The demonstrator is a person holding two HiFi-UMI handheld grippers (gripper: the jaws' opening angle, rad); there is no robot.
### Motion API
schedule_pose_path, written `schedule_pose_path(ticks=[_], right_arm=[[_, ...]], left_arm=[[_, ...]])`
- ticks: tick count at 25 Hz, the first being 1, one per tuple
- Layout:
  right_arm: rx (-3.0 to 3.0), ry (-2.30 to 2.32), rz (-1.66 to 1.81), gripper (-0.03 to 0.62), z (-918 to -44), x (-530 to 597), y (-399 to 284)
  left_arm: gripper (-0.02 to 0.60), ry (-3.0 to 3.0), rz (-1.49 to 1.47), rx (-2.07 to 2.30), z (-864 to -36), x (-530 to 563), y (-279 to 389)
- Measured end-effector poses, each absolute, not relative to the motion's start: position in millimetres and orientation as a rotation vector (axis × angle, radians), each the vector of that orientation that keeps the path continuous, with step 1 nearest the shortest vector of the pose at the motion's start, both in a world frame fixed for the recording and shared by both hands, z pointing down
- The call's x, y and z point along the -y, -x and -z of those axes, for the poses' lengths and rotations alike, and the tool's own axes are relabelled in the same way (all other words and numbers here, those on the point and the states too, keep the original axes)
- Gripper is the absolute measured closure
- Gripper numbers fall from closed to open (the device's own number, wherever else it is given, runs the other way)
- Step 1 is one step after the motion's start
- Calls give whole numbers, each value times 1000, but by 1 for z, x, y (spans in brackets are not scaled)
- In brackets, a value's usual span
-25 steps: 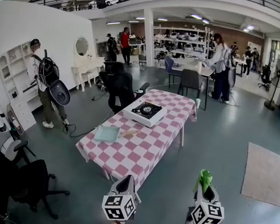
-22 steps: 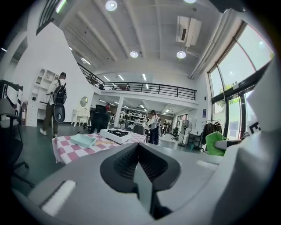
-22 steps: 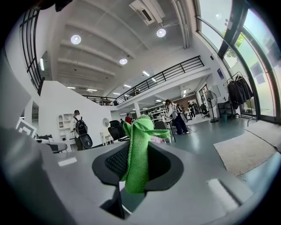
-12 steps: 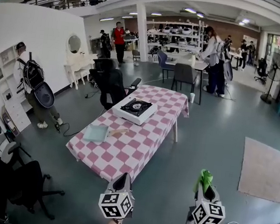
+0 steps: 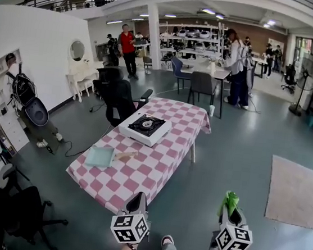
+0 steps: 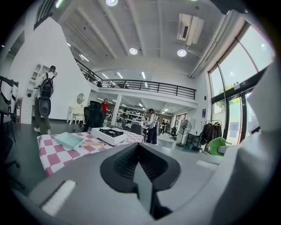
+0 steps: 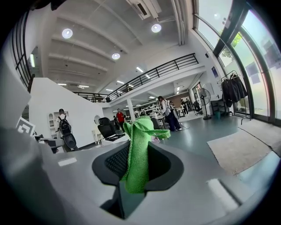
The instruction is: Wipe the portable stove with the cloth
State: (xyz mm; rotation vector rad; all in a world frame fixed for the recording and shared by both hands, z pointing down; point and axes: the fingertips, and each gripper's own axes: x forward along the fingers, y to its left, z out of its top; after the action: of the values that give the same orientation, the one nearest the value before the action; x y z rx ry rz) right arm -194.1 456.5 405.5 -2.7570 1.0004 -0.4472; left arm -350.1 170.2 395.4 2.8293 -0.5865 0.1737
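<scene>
A long table draped in pink-and-white checked fabric [image 5: 145, 170] stood well ahead of both grippers. On its far half sat the square white portable stove with a black burner top [image 5: 144, 129], with a shallow pale-teal tray [image 5: 100, 156] nearer. The left gripper [image 5: 136, 201] was held low, jaws pressed together on nothing. The right gripper [image 5: 230, 211], beside it, pinched a bright green microfibre cloth [image 5: 229, 201], well apart from the stove.

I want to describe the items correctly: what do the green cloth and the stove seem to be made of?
The cloth looks like microfibre or terry with a matte finish: a fine knitted texture shows and it folds softly. The stove is probably painted metal, with a smooth white casing and a black top, but it is too far away to be sure.
</scene>
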Motion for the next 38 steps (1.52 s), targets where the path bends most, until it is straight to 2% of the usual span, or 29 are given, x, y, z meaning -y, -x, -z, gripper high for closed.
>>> schedule_pose_path(ticks=[29,38], right_arm=[[-1084,2796,403,497,-379,-247,-39],[-1123,2770,502,497,-411,-215,-54]], left_arm=[[581,-2774,-149,622,-395,35,129],[581,-2740,-194,678,-418,66,127]])
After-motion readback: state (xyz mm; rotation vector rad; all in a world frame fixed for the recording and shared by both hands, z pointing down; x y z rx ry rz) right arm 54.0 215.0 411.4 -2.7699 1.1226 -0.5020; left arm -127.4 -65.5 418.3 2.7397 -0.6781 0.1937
